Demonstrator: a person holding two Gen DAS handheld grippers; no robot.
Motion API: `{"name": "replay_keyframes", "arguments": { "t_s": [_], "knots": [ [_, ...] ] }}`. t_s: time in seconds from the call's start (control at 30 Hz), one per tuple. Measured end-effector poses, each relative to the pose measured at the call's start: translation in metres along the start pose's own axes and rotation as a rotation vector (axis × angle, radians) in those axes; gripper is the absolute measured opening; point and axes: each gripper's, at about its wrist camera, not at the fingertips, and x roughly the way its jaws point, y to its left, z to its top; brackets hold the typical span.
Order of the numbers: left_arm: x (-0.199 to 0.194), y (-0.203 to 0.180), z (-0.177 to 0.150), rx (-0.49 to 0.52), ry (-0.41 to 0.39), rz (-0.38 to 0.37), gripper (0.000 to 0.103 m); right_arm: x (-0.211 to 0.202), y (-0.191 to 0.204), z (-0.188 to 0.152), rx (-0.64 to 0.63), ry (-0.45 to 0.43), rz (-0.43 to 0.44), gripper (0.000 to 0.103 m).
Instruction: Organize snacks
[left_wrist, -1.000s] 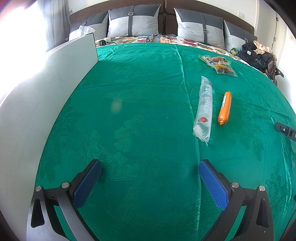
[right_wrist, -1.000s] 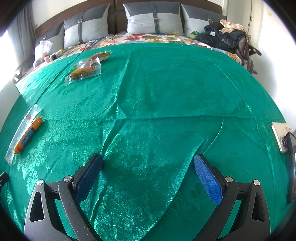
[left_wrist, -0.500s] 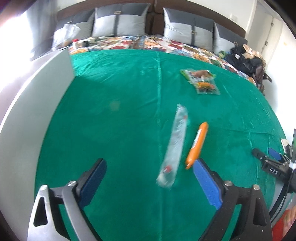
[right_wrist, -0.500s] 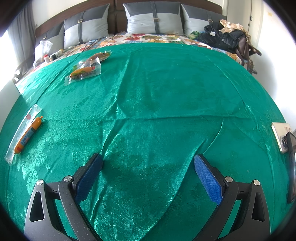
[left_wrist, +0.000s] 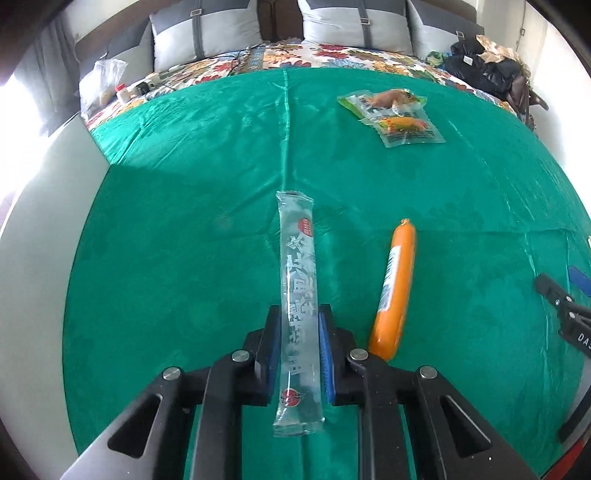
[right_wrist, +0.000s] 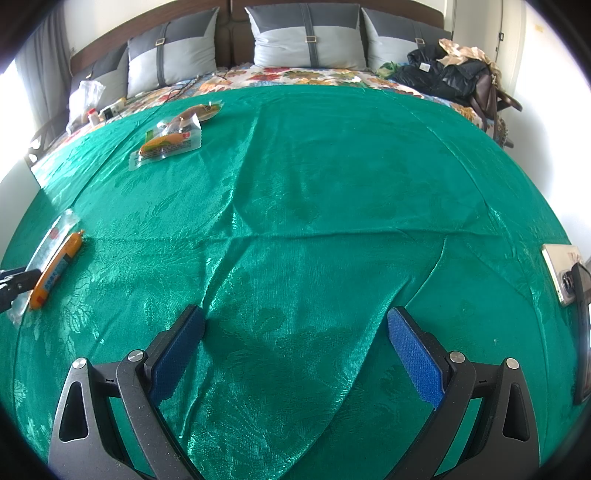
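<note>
A: Looking across the green bedspread (left_wrist: 184, 258) first: wide and mostly bare, snacks scattered over the left gripper's half.

B: Anything shifting on it?

A: Yes. Seeing the left gripper (left_wrist: 298, 343), spread wide a second ago over bare cloth well short of the snacks, now swung over the long clear packet (left_wrist: 297, 295). Jaws just closing, blue pads now pinching the packet from both sides near its lower third.

B: Packet lifting yet?

A: Hard telling. Lying lengthwise between the pads, far end pointing toward the pillows, near end sticking out past the jaws. Possibly resting on the cloth at both ends.

B: And beside it?

A: Orange sausage (left_wrist: 393, 295) just beside on the right, not touching the packet, untouched. Two flat pouches (left_wrist: 393, 114) well apart, further up the bed, overlapping each other.

B: Right gripper (right_wrist: 295, 350) doing anything?

A: Nothing. Hovering with jaws spread over bare cloth, holding nothing.

B: Meaning for the tidying?

A: Probably just starting: first snack gripped, three waiting. Thin, floppy wrapper likely sagging or slipping when raised.
</note>
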Motion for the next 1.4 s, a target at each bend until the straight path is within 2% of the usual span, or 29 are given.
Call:
{"name": "replay_keyframes", "arguments": {
  "t_s": [0.23,0.4,0.5,0.57,0.63,0.67,0.77,1.03,1.3,1.37,1.4],
  "knots": [
    [-0.019,0.041,-0.038,-0.148,-0.013,0.006,0.018,0.000,0.000,0.000,0.000,0.000,0.000,0.100],
    [-0.024,0.057,-0.058,-0.151,-0.023,0.032,0.018,0.000,0.000,0.000,0.000,0.000,0.000,0.100],
    [-0.024,0.060,-0.063,-0.156,-0.058,0.029,0.020,0.000,0.000,0.000,0.000,0.000,0.000,0.100],
    [-0.023,0.059,-0.064,-0.158,-0.073,0.025,0.029,0.000,0.000,0.000,0.000,0.000,0.000,0.100],
    [-0.022,0.055,-0.063,-0.145,-0.078,0.021,0.063,0.000,0.000,0.000,0.000,0.000,0.000,0.100],
    [-0.021,0.053,-0.063,-0.136,-0.076,0.037,0.069,0.000,0.000,0.000,0.000,0.000,0.000,0.100],
    [-0.019,0.048,-0.065,-0.113,-0.102,0.065,0.076,0.000,0.000,0.000,0.000,0.000,0.000,0.100],
    [-0.013,0.066,-0.071,-0.151,-0.120,0.088,0.103,0.000,0.000,0.000,0.000,0.000,0.000,0.100],
    [-0.012,0.071,-0.076,-0.165,-0.143,0.086,0.103,0.001,0.000,0.000,0.002,-0.001,0.000,0.100],
    [-0.013,0.071,-0.074,-0.152,-0.125,0.073,0.100,0.000,0.000,0.000,0.018,0.000,-0.006,0.100],
    [-0.015,0.071,-0.073,-0.146,-0.114,0.063,0.094,0.001,0.003,0.000,0.038,0.000,-0.022,0.100]
  ]
}}
